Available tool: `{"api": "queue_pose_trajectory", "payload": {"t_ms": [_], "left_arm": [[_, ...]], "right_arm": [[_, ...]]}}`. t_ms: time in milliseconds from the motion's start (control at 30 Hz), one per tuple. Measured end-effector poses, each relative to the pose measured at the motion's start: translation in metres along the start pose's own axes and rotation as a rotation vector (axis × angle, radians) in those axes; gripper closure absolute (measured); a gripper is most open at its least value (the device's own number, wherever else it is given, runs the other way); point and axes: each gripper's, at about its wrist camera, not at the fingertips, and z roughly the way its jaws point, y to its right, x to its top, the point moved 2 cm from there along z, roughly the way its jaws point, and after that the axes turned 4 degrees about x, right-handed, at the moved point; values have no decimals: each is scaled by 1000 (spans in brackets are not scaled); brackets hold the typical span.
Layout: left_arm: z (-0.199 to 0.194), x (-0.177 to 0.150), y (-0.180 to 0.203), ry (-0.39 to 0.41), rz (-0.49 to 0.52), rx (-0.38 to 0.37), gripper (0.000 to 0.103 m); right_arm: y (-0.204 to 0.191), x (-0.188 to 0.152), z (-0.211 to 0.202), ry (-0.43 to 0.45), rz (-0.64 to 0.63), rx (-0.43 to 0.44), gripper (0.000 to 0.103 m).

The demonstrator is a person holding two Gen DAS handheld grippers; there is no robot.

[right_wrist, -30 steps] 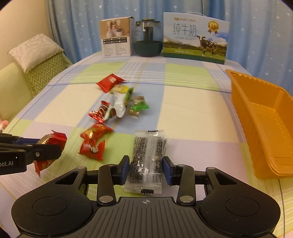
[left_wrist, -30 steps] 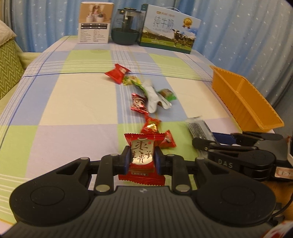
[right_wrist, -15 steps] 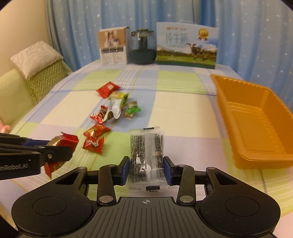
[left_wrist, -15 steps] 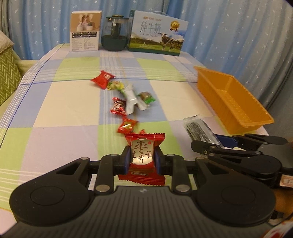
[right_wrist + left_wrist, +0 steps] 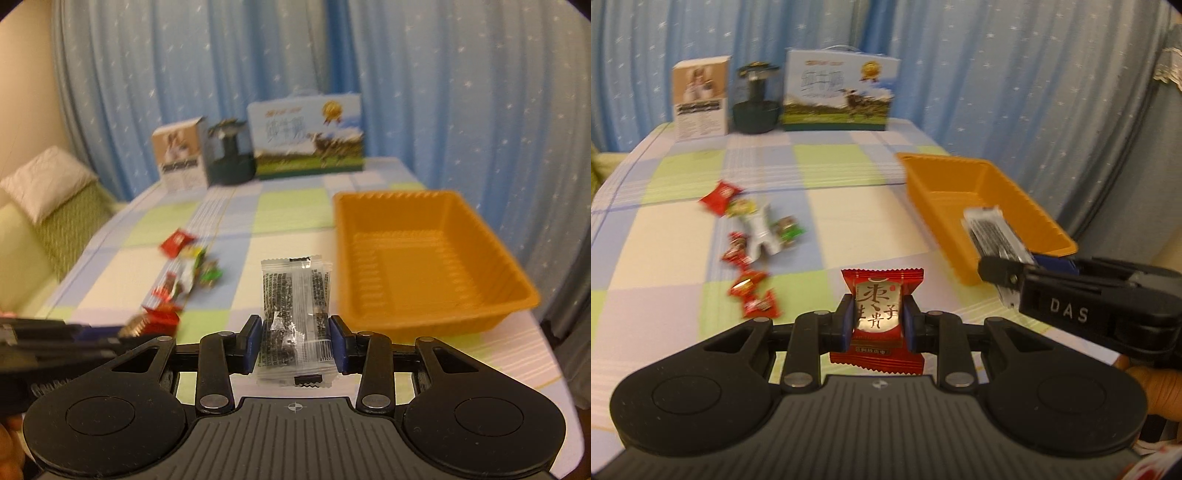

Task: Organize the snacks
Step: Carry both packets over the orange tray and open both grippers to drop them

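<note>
Now the left gripper (image 5: 878, 322) clamps a red snack packet (image 5: 877, 320) above the checked tablecloth (image 5: 676, 236). Beside it the right gripper (image 5: 295, 343) grips a clear black-printed packet (image 5: 294, 317), near the orange tray (image 5: 436, 280)

right gripper (image 5: 295, 345) clamps clear black-printed packet (image 5: 295, 314) | orange tray (image 5: 424, 258) ahead-right, on checked tablecloth (image 5: 280, 206)

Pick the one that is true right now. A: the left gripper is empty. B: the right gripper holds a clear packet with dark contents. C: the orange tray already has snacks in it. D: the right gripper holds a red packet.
B: the right gripper is shut on the clear packet with dark contents, while the left gripper clamps the red packet and the orange tray holds nothing.
</note>
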Motion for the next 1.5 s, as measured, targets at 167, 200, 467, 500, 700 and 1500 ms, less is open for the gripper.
{"api": "queue_pose_trajectory", "payload": {"t_ms": [167, 200, 467, 500, 700, 1500], "left_arm": [[19, 25, 31, 17, 26, -42, 79], [24, 30, 37, 19, 30, -49, 79], [73, 64, 85, 22, 62, -118, 79], [79, 67, 89, 20, 67, -120, 79], [115, 78, 108, 3, 100, -123, 79], [126, 74, 94, -12, 130, -68, 68]], "right_arm": [[44, 16, -4, 36, 22, -63, 64], [55, 20, -3, 39, 33, -76, 64], [130, 36, 16, 42, 109, -122, 64], [138, 36, 21, 41, 121, -116, 64], [171, 36, 37, 26, 200, -98, 64], [174, 43, 55, 7, 237, -92, 63]]}}
